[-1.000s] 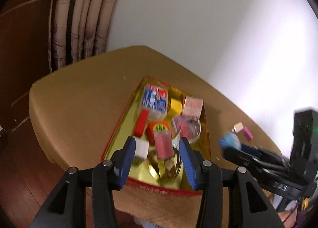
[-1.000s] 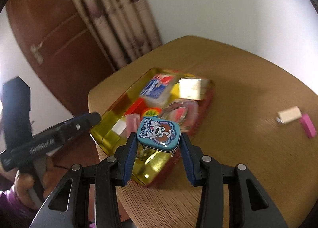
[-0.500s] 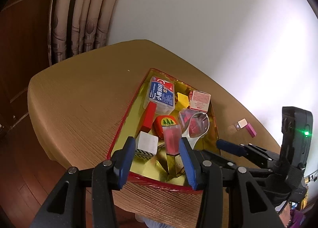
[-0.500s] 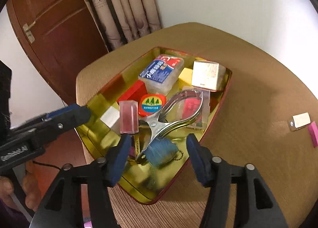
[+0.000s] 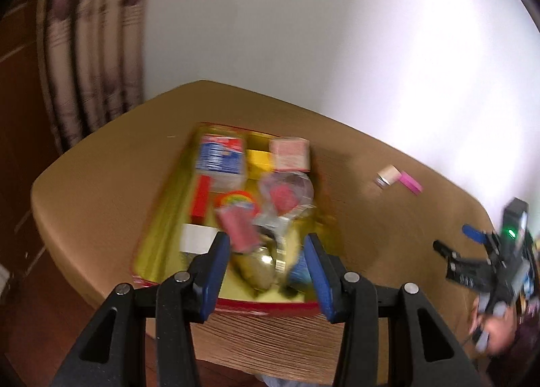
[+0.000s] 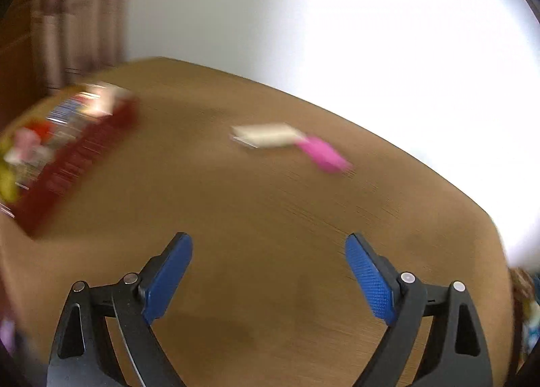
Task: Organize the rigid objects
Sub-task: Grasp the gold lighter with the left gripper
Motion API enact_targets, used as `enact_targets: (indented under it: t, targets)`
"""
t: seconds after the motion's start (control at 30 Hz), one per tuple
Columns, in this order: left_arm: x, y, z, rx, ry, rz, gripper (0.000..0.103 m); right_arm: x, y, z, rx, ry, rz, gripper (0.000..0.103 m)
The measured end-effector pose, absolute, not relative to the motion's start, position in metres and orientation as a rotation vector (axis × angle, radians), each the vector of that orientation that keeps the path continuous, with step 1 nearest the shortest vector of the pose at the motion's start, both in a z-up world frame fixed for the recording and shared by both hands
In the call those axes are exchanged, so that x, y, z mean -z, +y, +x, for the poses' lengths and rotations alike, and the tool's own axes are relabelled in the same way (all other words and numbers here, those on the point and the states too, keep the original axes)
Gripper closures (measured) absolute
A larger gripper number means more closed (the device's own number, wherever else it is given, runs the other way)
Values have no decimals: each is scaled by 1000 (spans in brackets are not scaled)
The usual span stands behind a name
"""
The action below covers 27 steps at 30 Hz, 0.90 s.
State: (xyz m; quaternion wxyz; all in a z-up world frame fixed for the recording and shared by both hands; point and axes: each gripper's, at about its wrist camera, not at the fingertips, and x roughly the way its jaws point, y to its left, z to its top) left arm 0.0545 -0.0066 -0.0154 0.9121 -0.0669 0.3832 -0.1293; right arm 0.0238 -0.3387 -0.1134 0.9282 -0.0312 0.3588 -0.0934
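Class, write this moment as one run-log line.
right tongs: opening, empty | left tongs: open over tray | loose: pink block, beige block

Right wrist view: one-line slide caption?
Right gripper opening, empty, facing cream block and pink block on table.

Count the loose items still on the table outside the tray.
2: a cream block and a pink block, end to end on the bare table, apart from the tray. Others may be outside the frame.
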Motion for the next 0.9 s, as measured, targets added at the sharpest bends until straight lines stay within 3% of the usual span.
enact_targets:
  t: [0.2, 0.33, 0.37, 0.5, 0.9]
  targets:
    - [0, -88, 54, 504, 831, 6, 54, 151, -430, 0, 393, 800, -61, 10]
    - [-19, -163, 76, 643, 836, 142, 50, 154, -461, -11, 367, 772, 141, 2]
    - [-23, -183, 86, 675, 838, 162, 45, 154, -466, -13, 364, 764, 177, 2]
    - [-23, -250, 126, 681, 822, 283, 44, 156, -479, -27, 304, 710, 286, 2]
    - [53, -347, 225, 729, 996, 545, 44, 151, -477, -31, 196, 624, 315, 2]
